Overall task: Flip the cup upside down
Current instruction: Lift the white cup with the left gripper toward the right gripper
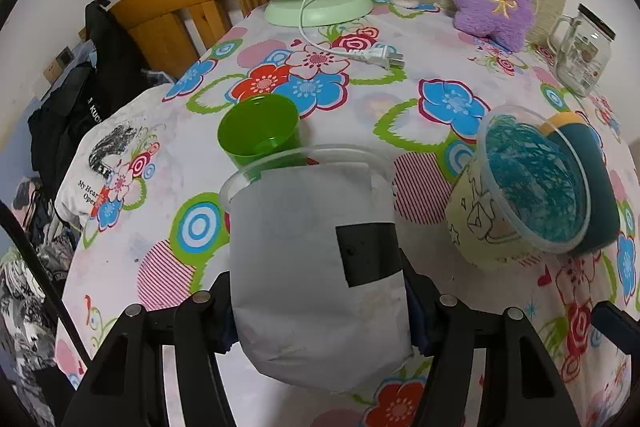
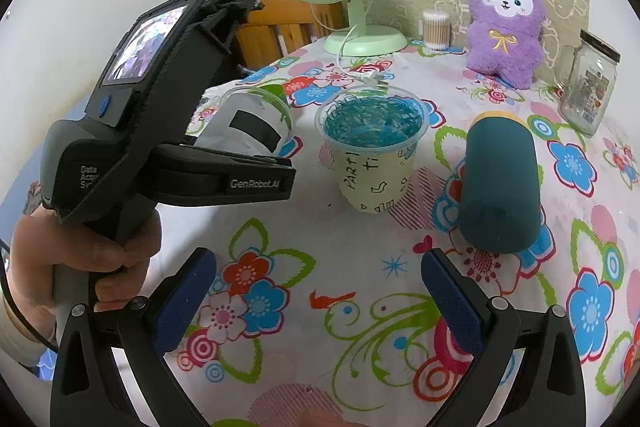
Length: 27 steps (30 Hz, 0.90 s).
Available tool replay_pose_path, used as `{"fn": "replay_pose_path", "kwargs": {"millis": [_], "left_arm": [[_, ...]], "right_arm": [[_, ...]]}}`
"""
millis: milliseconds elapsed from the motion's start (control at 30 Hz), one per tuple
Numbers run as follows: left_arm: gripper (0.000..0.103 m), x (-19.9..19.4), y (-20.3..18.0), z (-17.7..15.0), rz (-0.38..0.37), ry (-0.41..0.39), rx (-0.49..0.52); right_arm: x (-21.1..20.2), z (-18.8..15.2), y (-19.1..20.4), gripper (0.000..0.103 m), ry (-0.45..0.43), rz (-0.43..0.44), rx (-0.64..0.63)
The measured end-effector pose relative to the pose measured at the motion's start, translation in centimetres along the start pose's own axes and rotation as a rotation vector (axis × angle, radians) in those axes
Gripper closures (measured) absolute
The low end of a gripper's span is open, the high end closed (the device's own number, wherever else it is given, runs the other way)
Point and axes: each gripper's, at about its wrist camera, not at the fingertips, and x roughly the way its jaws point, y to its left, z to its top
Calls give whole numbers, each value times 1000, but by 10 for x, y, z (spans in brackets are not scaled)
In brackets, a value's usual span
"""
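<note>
Fingers of the left gripper (image 1: 320,307) clamp a white-wrapped clear cup (image 1: 316,267) by its lower body, tilted with its mouth pointing away. Beyond that mouth stands an empty green cup (image 1: 260,131). To its right a clear-rimmed paper cup (image 1: 520,195) holds blue shreds, beside a teal tumbler (image 2: 498,187) on the floral table (image 2: 360,287). The right gripper (image 2: 320,303) hangs wide apart, holding nothing.
</note>
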Motion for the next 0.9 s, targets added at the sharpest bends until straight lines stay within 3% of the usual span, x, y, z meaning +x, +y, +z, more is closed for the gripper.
{"fn": "replay_pose_path", "kwargs": {"millis": [300,400,900], "left_arm": [[38,-22,-7,-21,-65,13,63],[38,-32,-13,-32,-85,18,95],[38,-63,-50,-101,-145,46,245]], "right_arm": [[-27,-22,13,0,2,-33,63],[-37,-36,22,0,9,-88,77],[-95,-117,45,0,-2,-180,184]]}}
